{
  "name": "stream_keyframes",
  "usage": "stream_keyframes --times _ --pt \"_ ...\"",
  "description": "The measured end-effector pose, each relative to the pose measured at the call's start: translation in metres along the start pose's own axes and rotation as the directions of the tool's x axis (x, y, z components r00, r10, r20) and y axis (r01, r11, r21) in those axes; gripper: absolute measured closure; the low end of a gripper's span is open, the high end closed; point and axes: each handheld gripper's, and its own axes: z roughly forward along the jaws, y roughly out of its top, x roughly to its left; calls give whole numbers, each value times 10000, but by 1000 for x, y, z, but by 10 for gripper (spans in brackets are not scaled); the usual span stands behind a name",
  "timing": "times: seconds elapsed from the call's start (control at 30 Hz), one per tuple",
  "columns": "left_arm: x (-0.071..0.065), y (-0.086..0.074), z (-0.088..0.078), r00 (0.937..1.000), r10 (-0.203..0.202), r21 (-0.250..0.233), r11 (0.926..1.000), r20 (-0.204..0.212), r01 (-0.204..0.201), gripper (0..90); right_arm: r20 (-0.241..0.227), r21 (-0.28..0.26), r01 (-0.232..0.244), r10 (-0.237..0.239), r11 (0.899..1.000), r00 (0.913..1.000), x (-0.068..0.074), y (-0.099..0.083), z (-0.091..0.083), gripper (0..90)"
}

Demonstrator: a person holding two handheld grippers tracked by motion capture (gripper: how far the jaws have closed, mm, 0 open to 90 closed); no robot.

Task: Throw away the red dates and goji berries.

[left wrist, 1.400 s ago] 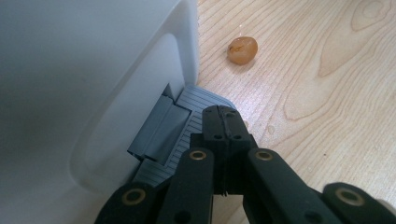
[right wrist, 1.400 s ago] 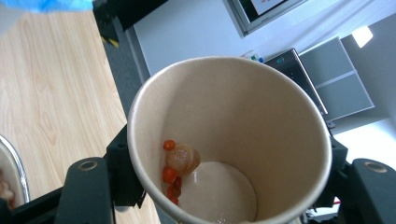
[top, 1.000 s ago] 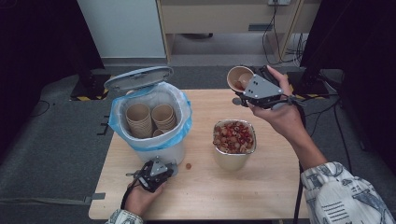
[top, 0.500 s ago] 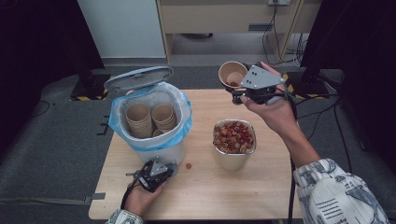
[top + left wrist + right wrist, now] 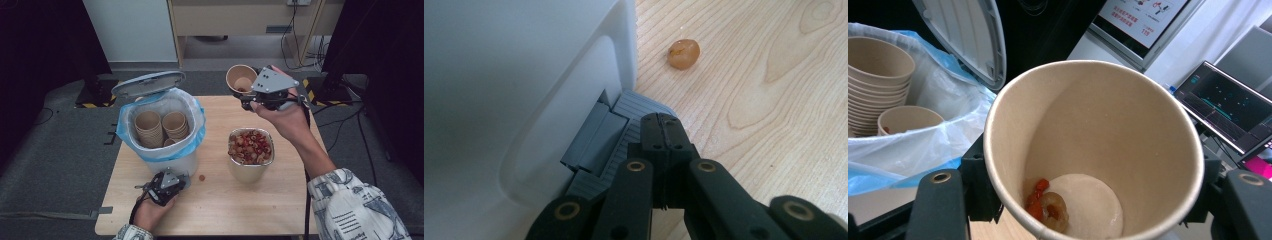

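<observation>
My right gripper [image 5: 246, 96] is shut on a tan paper cup [image 5: 241, 79], held in the air over the table's far edge, a little right of the bin. The cup [image 5: 1088, 150] is tilted and has a few red and tan fruit pieces at its bottom. A white pedal bin [image 5: 162, 150] with a blue liner stands at the table's left, lid [image 5: 148, 82] up, with stacks of paper cups [image 5: 161, 127] inside. My left gripper [image 5: 664, 127] is shut, its tips resting on the bin's grey pedal [image 5: 596, 140]. A metal bowl [image 5: 250, 167] of dried fruit stands centre-right.
One loose tan piece [image 5: 201, 177] lies on the wooden table [image 5: 240, 210] just right of the bin's base, also seen as the piece [image 5: 683, 53] ahead of my left jaws. The bin's white wall [image 5: 499, 75] rises close on their left.
My right gripper has carried the cup left, toward the bin, and tipped its mouth more to the camera. The left gripper has stayed on the pedal.
</observation>
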Motion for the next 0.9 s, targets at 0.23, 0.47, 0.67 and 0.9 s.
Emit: stream_keyframes --times 0.23,0.47,0.67,0.9 --pt "1 0 0 9999 -97 -54 9999 57 97 899 -171 -166 -180 177 9997 9997 4 5 5 311" --pt "1 0 0 10000 -81 -59 9999 50 82 898 -409 -354 -709 695 9969 9967 6 10 9 312" --pt "0 0 0 10000 -65 -54 10000 43 65 899 -752 -359 -1221 1191 9919 9900 10 15 15 310" --pt "0 0 0 10000 -44 -50 10000 31 44 899 -1317 -463 -2029 1954 9781 9718 16 22 26 308"
